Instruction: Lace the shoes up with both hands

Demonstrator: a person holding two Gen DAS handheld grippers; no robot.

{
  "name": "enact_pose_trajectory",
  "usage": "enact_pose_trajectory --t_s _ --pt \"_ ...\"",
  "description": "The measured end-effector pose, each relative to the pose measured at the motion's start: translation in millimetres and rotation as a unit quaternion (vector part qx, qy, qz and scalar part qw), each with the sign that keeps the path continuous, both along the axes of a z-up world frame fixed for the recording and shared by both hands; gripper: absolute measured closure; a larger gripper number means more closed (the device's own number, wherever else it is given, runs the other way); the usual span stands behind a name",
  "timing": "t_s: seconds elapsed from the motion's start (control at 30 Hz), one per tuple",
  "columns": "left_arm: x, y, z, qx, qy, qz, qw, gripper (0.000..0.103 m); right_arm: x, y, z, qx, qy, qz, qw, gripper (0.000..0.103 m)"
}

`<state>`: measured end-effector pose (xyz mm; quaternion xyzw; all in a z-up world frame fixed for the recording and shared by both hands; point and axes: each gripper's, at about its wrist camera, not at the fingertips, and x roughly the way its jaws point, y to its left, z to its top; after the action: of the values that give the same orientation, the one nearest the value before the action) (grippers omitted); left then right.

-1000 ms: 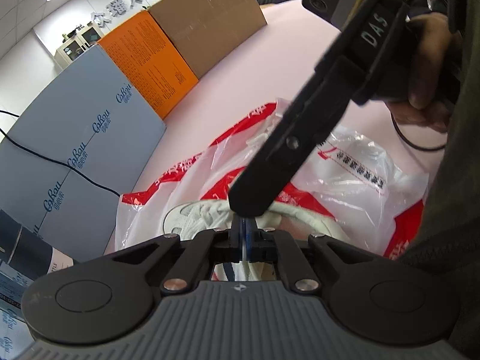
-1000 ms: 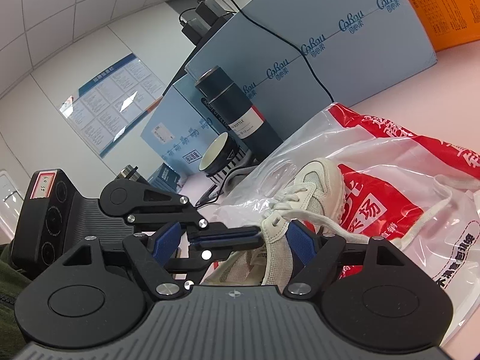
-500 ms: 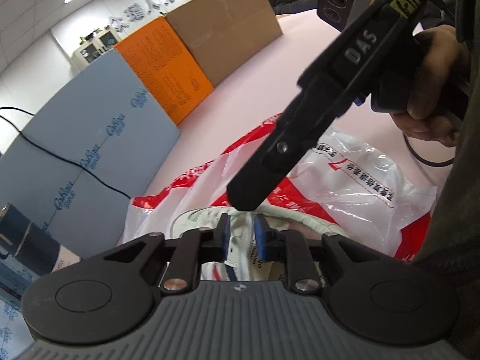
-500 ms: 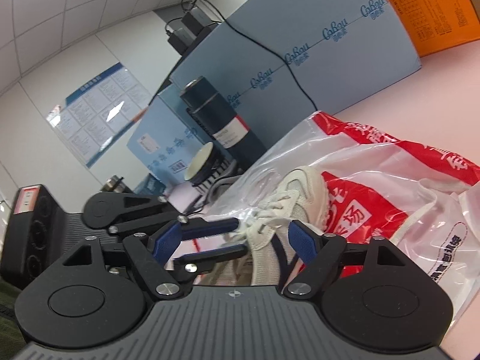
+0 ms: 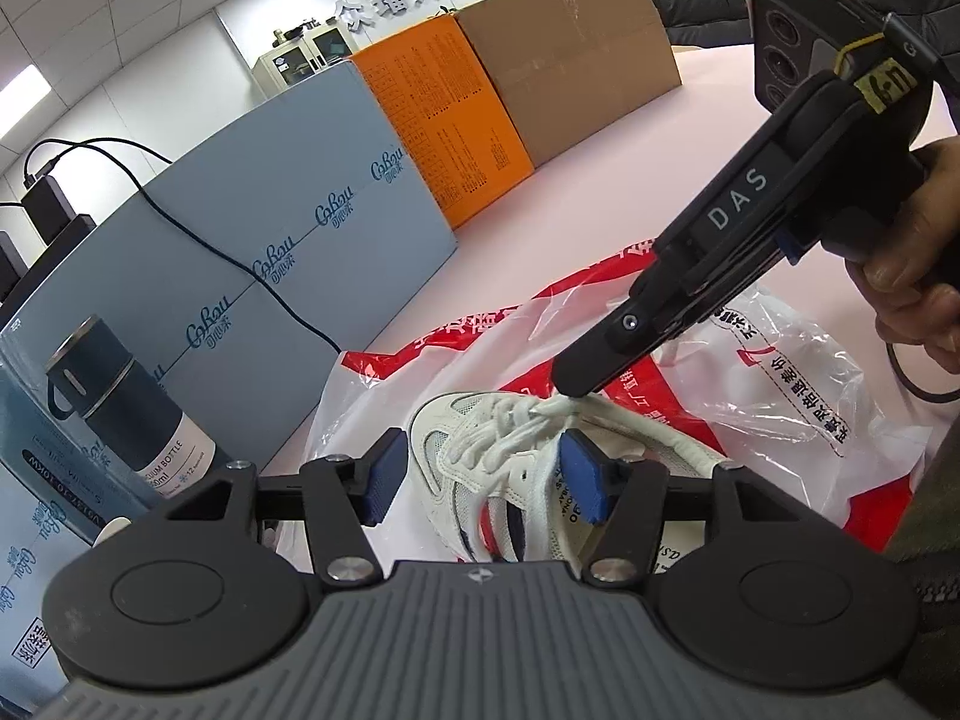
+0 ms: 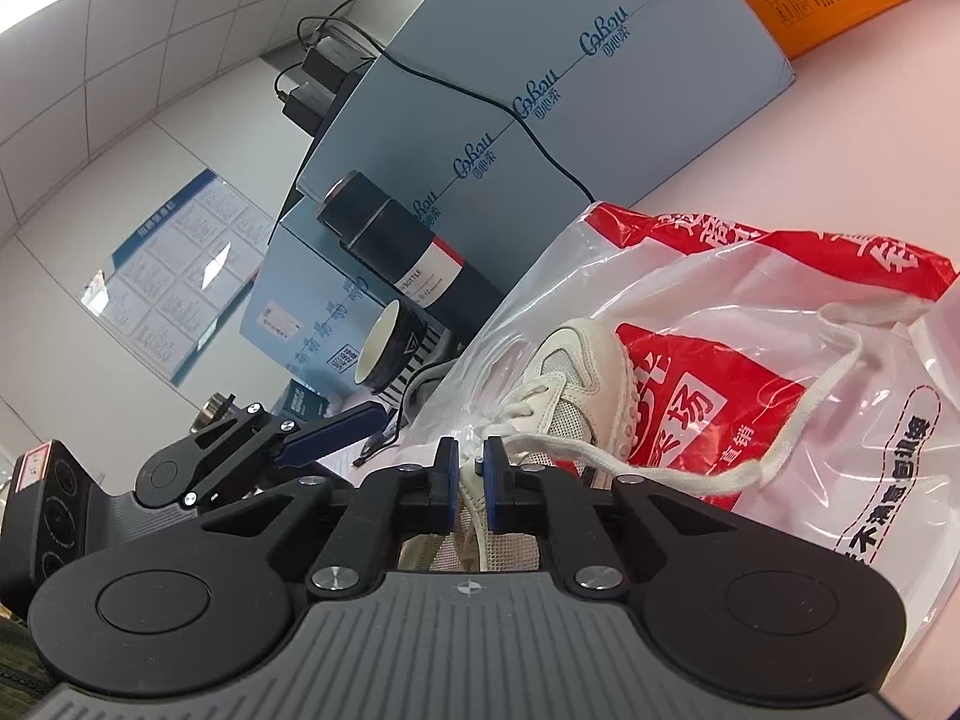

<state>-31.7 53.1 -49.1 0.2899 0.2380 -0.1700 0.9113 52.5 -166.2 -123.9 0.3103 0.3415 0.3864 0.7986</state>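
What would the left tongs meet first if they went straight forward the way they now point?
Most likely the white shoe. It lies straight ahead between the open left tongs, which have just been opening, on the plastic bag. The right tongs pinch its lace just beyond; depth is uncertain.

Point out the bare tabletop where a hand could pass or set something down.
Free: the pink table from the plastic bag back to the brown carton and orange box, and the strip between bag and blue box. Crowded: the corner with the bottle and cup, and around the shoe.
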Motion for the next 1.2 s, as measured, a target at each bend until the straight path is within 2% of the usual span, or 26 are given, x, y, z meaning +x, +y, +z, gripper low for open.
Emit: enact_pose_trajectory --t_s 0.07,0.1,0.17,0.3,0.37,0.47,0.6,0.7,0.83,0.87,1.03,1.2 --pt "-2 -1 0 -0.003 0.007 -0.009 0.9999 0.038 1 -3 -2 0.011 0.010 -0.006 1.000 0.100" --pt "-2 -4 -2 0.005 0.005 -0.016 0.9998 0.026 2 -6 -3 0.018 0.015 -0.011 1.000 0.100" --pt "-2 -8 -5 0.019 -0.004 -0.018 0.9996 0.027 2 -12 -4 0.030 0.021 -0.022 0.999 0.100" --pt "9 -4 -6 0.003 0.019 0.026 0.9995 0.025 0 -21 -2 0.043 0.022 -0.047 0.998 0.100" --pt "12 -1 -7 -0.006 0.029 0.041 0.9987 0.025 -1 -35 -1 0.066 0.026 -0.083 0.994 0.102" --pt "11 3 -8 -0.019 0.037 0.064 0.9971 0.025 -3 -64 -4 0.120 0.046 -0.155 0.979 0.102" --pt "15 11 -10 -0.054 0.060 0.098 0.9919 0.024 -2 -68 9 0.116 0.026 -0.114 0.986 0.099" --pt "12 8 -10 -0.047 0.051 0.104 0.9922 0.022 -7 -38 18 0.045 0.007 -0.048 0.998 0.098" --pt "3 7 -10 -0.040 0.033 0.118 0.9917 0.021 -14 -5 17 -0.038 -0.008 -0.007 0.999 0.097" --pt "1 8 -10 -0.041 0.031 0.123 0.9911 0.021 -15 -1 17 -0.045 -0.010 -0.007 0.999 0.097" --pt "-3 17 -11 -0.064 0.046 0.154 0.9849 0.021 -19 6 11 -0.028 -0.009 -0.018 0.999 0.097" --pt "3 27 -14 -0.113 0.078 0.181 0.9739 0.021 -15 4 3 -0.011 0.010 -0.040 0.999 0.097"
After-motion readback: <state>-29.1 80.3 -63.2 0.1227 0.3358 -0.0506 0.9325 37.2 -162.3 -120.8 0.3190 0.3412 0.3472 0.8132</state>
